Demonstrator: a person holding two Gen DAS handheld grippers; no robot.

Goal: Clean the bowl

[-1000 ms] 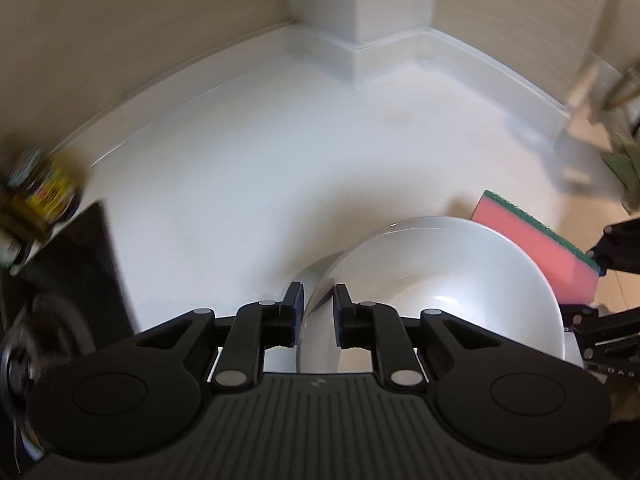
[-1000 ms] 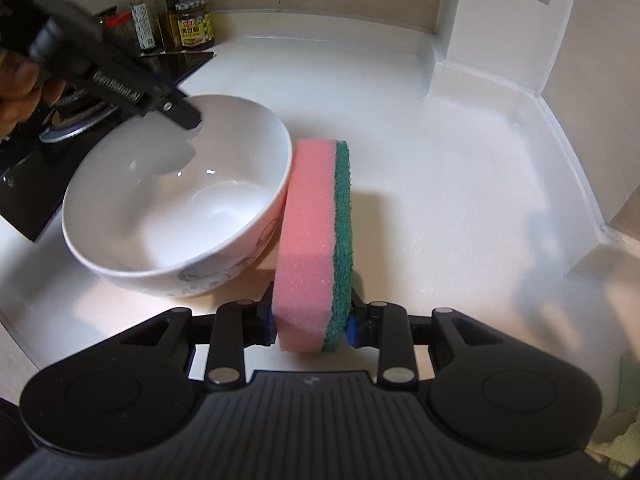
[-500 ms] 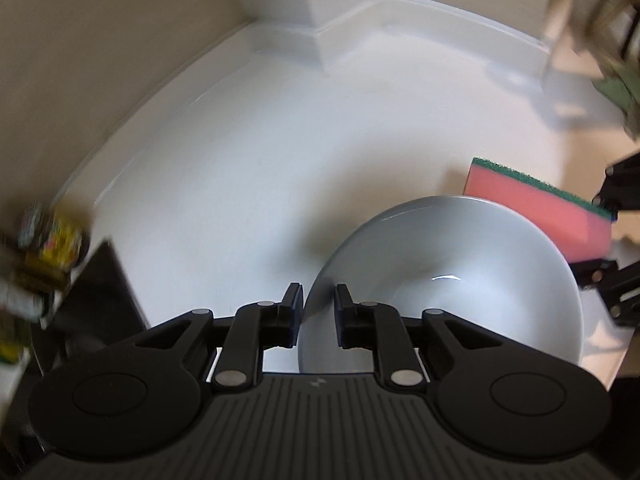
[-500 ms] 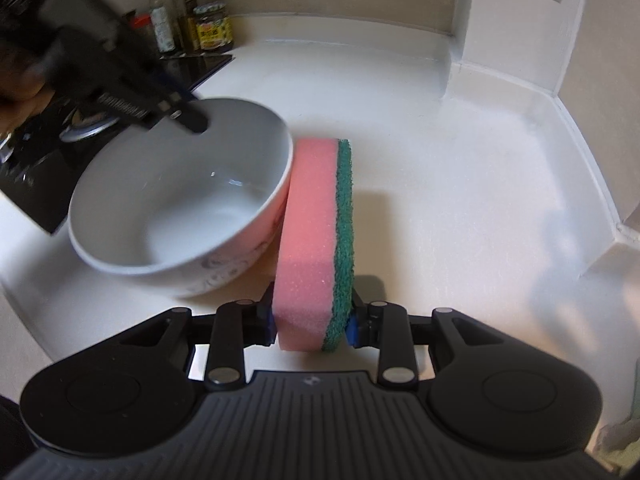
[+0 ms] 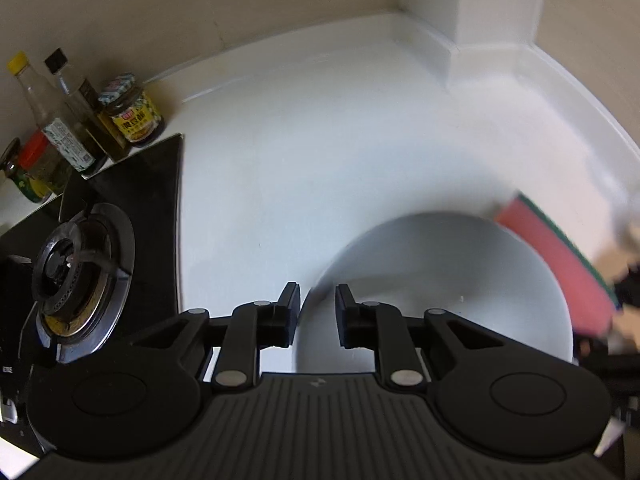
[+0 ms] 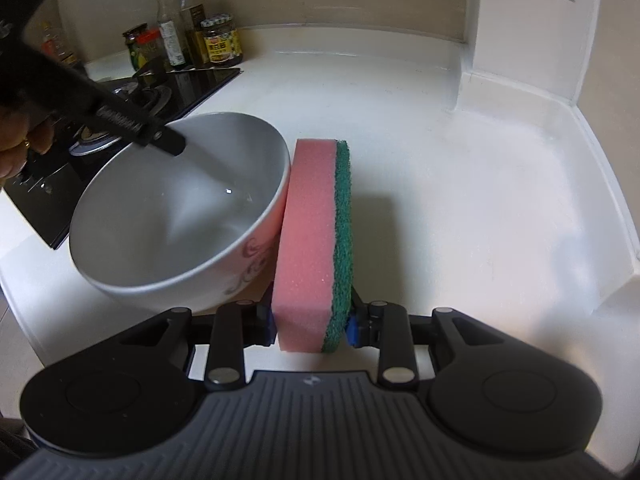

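Left wrist view: my left gripper (image 5: 317, 312) pinches the near rim of the white bowl (image 5: 440, 288), held tilted above the counter (image 5: 320, 140) — stove burner (image 5: 80, 272) and bottles (image 5: 72, 120) lie off left.

Right wrist view: my right gripper (image 6: 312, 326) clamps the pink-and-green sponge (image 6: 316, 240), long axis pointing forward, pink face touching the bowl's (image 6: 172, 220) outer wall. The bowl's hollow lies left of the sponge — only its rim stands between.

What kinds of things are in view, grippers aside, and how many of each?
Bowl: 1
Sponge: 1
Bottles: 3
Jars: 2
Burner: 1
Total: 8
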